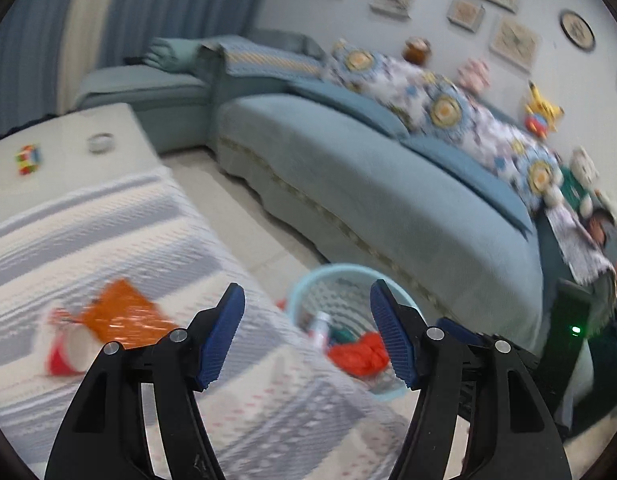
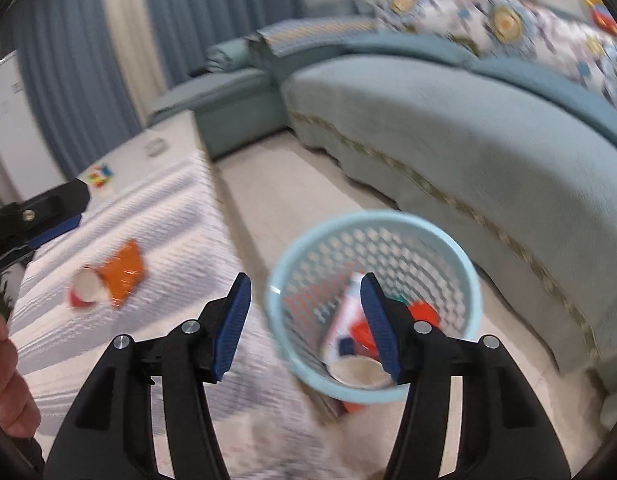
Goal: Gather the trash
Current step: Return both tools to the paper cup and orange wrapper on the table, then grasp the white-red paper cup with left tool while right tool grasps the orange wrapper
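A light blue mesh bin [image 2: 296, 344] stands on the floor beside the cloth-covered table [image 2: 156, 216]; inside it lie a paper cup [image 2: 358, 372], a white carton [image 2: 346, 320] and red wrapping [image 2: 426, 312]. My right gripper [image 2: 306, 324] hangs open over the bin's left rim, nothing between its blue pads. On the table lie an orange wrapper [image 1: 120, 316] and a red paper cup [image 1: 68, 354] on its side. My left gripper [image 1: 306, 334] is open and empty above the table's edge, with the bin [image 1: 304, 296] beyond it. In the right wrist view the left gripper's fingers [image 2: 52, 204] show at the far left.
A teal sofa [image 1: 388, 200] with patterned cushions and toys curves behind the bin. A colourful cube [image 1: 28, 158] and a small round dish [image 1: 100, 143] sit at the table's far end. A hand [image 2: 4, 380] shows at the left edge. Pale tiled floor [image 2: 288, 196] lies between table and sofa.
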Demonstrator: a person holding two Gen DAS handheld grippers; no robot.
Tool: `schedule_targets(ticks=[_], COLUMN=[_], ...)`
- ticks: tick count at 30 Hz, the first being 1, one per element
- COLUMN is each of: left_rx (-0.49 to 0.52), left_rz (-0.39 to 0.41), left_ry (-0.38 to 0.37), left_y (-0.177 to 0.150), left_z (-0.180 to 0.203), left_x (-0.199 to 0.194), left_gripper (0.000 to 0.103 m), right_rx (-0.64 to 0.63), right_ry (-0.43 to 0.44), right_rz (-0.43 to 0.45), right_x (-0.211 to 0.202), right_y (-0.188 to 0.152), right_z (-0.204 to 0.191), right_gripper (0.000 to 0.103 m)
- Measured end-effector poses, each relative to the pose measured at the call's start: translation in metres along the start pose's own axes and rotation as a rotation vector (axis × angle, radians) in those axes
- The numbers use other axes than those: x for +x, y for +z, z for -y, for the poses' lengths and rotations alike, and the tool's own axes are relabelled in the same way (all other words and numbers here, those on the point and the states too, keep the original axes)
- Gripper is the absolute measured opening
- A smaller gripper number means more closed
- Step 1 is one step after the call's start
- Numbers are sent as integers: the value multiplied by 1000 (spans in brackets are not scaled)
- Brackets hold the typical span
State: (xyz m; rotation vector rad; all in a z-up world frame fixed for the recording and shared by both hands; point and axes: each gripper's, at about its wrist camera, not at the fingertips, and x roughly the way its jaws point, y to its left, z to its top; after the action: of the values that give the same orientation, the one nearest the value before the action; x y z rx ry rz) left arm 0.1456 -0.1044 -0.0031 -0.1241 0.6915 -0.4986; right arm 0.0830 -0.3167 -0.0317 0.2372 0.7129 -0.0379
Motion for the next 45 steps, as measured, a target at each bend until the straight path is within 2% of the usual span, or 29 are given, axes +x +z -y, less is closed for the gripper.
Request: schedule_targets(ticks=[2, 6, 8, 9, 10, 14, 18, 20, 24, 31, 34, 37, 38, 40, 41, 42, 45], left_rx=[-29, -71, -86, -96, -111, -140, -87, -78, -73, -89, -117, -174, -198, -260, -286, -318, -376], left_rz=[34, 53, 22, 8, -6, -58, -102, -101, -132, -148, -151, -142, -135, -97, -77, -60, -73], left_ry=[63, 253, 343, 368, 387, 446, 489, 517, 540, 561, 601, 547, 502, 366, 327, 299, 265], left_y=[0, -10, -19, -22, -27, -42, -47, -48, -54, -75, -86, -89, -89, -85, -81, -76, -66], left_z=[-21, -70, -96, -105, -115, -142, -149, -154, -163, -192, -211, -225, -227, -230, -231, -231, -233], left_x=[-18, -39, -37, -35, -33, -18, 4, 11, 19, -5, -25, -43, -48, -59, -62, -62, -46], left_gripper=[66, 73, 74, 74, 74, 74, 74, 74, 67, 67, 66, 66, 68, 76, 82, 87, 90], right_rx=[-34, -75, -84, -87, -91, -149, -211, -247, -290, -257, -250, -250, -251, -251, -251, -252, -257], right_ry=[25, 75, 107, 125, 133, 126, 110, 100, 84, 97, 103, 101, 103, 105, 104, 105, 97], right_rz=[24, 39, 21, 12, 6, -29, -77, -69, -73, -76, -79, -75, -74, -74, -74, -74, -70], right_x=[-2, 9, 23, 32, 38, 66, 85, 85, 86, 85, 87, 86, 86, 86, 86, 86, 86], right_y=[5, 6, 2, 0, -3, -19, -41, -44, -50, -48, -47, -46, -46, -46, -46, -46, -46], right_z=[-20, -59, -78, -88, -96, -126, -143, -151, -159, -152, -150, -150, -149, -149, -149, -149, -150], right_gripper=[53, 54, 62, 67, 68, 68, 68, 69, 71, 71, 72, 75, 75, 75, 75, 75, 75])
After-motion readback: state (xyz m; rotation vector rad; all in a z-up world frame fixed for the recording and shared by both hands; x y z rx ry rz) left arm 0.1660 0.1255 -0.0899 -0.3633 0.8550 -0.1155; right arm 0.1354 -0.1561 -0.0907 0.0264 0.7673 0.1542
